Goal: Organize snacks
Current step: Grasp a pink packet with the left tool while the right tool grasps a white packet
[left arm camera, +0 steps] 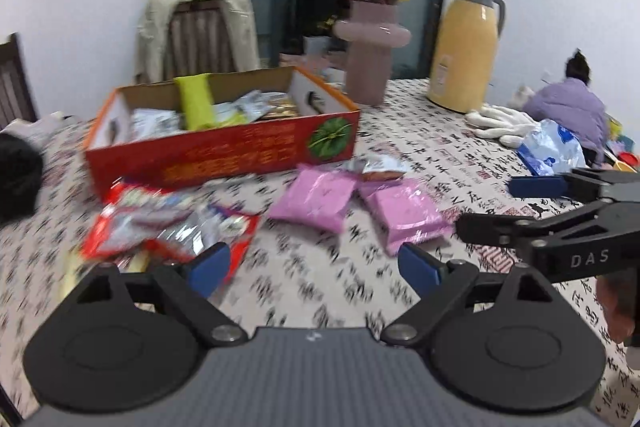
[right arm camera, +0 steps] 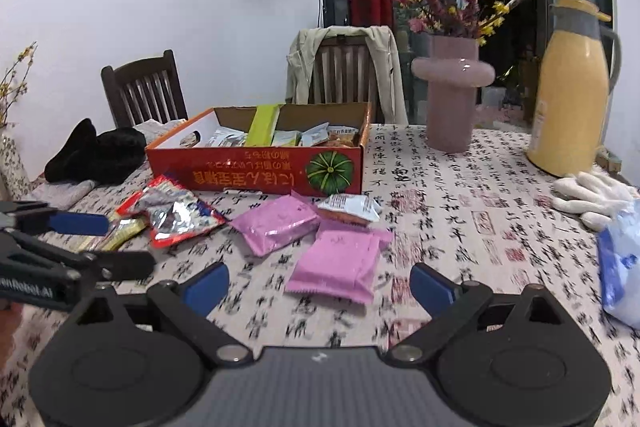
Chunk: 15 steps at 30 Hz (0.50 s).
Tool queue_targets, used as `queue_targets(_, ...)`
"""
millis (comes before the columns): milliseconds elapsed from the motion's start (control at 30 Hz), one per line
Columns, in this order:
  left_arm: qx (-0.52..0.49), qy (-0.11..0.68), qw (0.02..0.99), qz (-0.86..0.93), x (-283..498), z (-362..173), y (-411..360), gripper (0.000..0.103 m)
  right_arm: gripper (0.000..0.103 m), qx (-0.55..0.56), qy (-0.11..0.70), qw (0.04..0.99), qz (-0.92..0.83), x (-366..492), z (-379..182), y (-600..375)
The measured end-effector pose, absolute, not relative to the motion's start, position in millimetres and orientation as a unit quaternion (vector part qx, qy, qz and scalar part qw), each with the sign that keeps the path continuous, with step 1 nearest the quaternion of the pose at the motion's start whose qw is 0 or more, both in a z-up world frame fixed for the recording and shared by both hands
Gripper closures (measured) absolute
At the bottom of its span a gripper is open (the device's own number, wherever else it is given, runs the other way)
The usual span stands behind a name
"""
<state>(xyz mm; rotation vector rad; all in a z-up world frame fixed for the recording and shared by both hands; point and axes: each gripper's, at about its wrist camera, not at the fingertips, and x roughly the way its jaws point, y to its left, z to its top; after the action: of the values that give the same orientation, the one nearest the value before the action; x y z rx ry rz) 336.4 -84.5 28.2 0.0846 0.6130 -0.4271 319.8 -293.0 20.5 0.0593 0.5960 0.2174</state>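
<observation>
A red cardboard box holds several snack packets, among them an upright green one. In front of it on the table lie two pink packets, a small white-and-orange packet and red-and-silver packets. My left gripper is open over bare cloth just short of the pink packets. My right gripper is open too, with the nearer pink packet just beyond its fingertips. Each gripper shows at the edge of the other's view.
A pink vase with flowers and a yellow thermos stand at the back. White gloves and a blue-white plastic bag lie on the right. Chairs stand behind; dark cloth lies left. A person sits far right.
</observation>
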Motion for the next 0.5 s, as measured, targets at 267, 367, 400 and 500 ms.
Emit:
queue_targets(267,0.064,0.328,0.916,-0.220,425,6,-113,0.013,0.014,0.067,0.324,0.938,0.105,398,16,-308)
queue_targets(367,0.068,0.343,0.909,-0.226,447,-8,-123,0.017,0.015,0.086,0.331,0.935,0.096,428,11,-313)
queue_targets(400,0.068,0.347,0.907,-0.229,451,-11,-125,0.020,0.016,0.089,0.333,0.934,0.094,438,8,-313)
queue_targets(500,0.070,0.358,0.900,-0.239,465,-22,-133,0.027,0.019,0.090,0.344,0.930,0.091,464,-2,-309)
